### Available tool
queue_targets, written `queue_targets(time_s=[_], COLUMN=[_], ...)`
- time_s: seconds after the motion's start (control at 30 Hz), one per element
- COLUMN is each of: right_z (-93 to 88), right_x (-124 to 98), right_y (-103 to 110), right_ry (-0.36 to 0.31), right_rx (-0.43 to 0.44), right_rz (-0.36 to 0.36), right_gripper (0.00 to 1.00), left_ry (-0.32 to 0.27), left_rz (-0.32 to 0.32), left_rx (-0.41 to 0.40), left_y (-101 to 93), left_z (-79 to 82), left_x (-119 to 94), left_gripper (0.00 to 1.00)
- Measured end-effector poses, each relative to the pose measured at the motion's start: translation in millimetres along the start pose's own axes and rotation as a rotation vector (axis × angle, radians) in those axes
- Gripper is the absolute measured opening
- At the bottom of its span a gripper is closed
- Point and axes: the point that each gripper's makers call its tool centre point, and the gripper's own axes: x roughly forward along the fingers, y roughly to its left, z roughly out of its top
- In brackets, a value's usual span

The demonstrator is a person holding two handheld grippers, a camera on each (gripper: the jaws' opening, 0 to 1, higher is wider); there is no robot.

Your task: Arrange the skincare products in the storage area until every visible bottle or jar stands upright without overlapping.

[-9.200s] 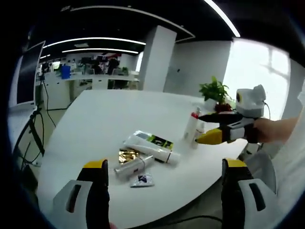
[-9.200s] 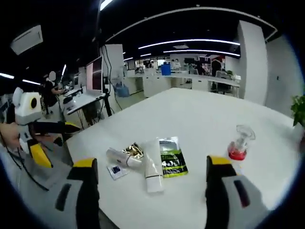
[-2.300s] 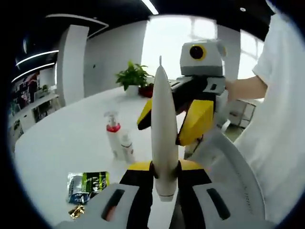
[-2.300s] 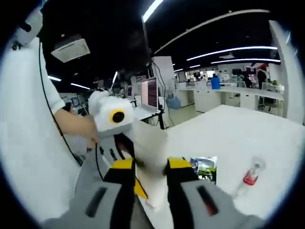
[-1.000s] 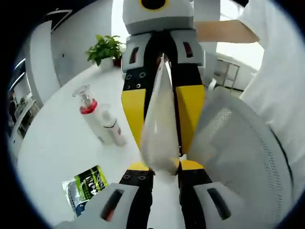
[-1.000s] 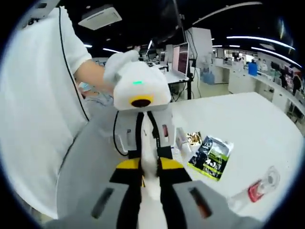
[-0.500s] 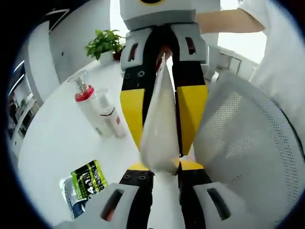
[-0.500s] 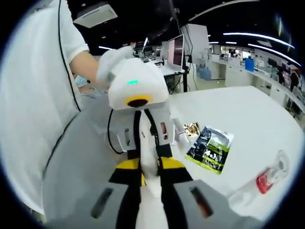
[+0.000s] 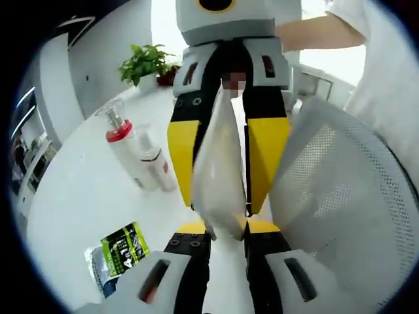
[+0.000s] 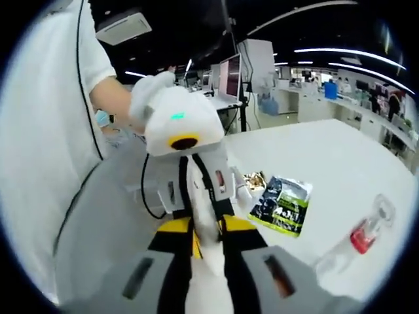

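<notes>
While both grippers face each other above a grey mesh chair [image 9: 340,196] at the bench's [image 9: 78,196] edge, they share one white tube [image 9: 219,176] held in the air between them. In the left gripper view, the left gripper [image 9: 221,230] has its jaws nearly closed on the tube's rounded end, and the right gripper [image 9: 226,85] comes in from above with its yellow-and-black jaws pinched on the flat crimped end. In the right gripper view, the right gripper [image 10: 207,234] is clamped tight on the tube [image 10: 208,252], with the left gripper [image 10: 200,206] just beyond it holding the far end. On the bench a pump bottle [image 9: 124,150] with a red collar stands upright, touching a smaller bottle [image 9: 156,167] beside it. A green-and-black sachet [image 9: 121,252] lies flat nearer the edge, with a gold packet [image 10: 254,181] close by it. A potted plant [image 9: 147,62] stands far back.
</notes>
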Motion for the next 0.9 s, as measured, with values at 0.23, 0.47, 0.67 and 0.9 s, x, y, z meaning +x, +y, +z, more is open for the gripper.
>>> queue_targets(time_s=[0.23, 0.47, 0.67, 0.9], right_z=[6.3, 1.3, -10.5, -21.0], right_x=[-7.4, -21.4, -27.7, -33.9], right_y=[-9.0, -12.5, -10.7, -12.8], right_ry=[-0.081, -0.128, -0.130, -0.130], right_rx=[0.058, 0.128, 0.168, 0.218], right_rz=[-0.138, -0.264, -0.342, -0.421], right_gripper=[0.32, 0.49, 0.61, 0.77], left_ry=[-0.001, -0.004, -0.004, -0.002], left_rz=[-0.005, -0.006, -0.006, -0.002], left_rx=[0.011, 0.012, 0.014, 0.019], left_y=[6.4, 15.9, 25.7, 43.1], left_z=[2.9, 6.1, 9.0, 13.6], left_x=[2.8, 6.0, 9.0, 14.2], left_gripper=[0.16, 0.16, 0.16, 0.16])
